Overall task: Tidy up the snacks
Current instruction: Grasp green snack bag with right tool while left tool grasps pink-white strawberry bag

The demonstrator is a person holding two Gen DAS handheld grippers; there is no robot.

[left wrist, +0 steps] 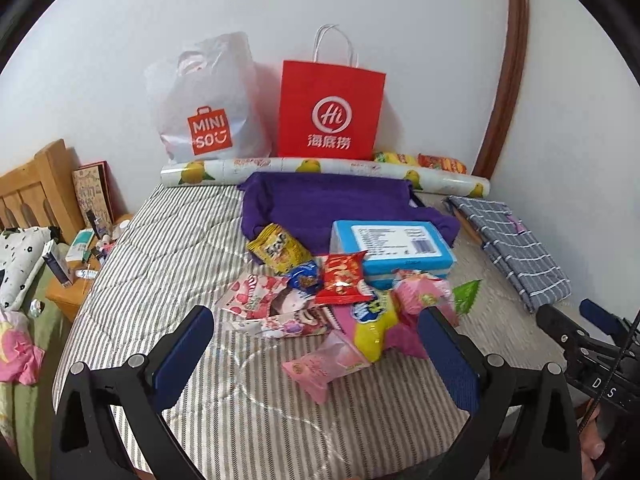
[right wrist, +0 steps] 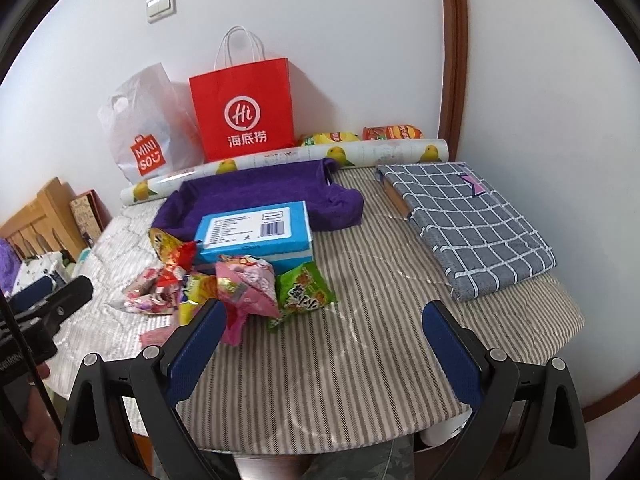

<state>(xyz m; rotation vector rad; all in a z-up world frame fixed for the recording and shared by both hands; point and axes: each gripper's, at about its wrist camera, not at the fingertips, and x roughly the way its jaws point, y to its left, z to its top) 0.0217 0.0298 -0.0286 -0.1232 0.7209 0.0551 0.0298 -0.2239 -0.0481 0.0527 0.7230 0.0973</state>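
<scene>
Ahead of our left gripper, jaws spread and empty, we find the snack packets heaped loose on the striped counter, touching a closed blue box. Beyond stands a purple-lined tray, contents not visible. Our right gripper hangs open, the packets just left of it.

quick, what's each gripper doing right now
left gripper: open, holding nothing, over the snacks.
right gripper: open, holding nothing.
</scene>
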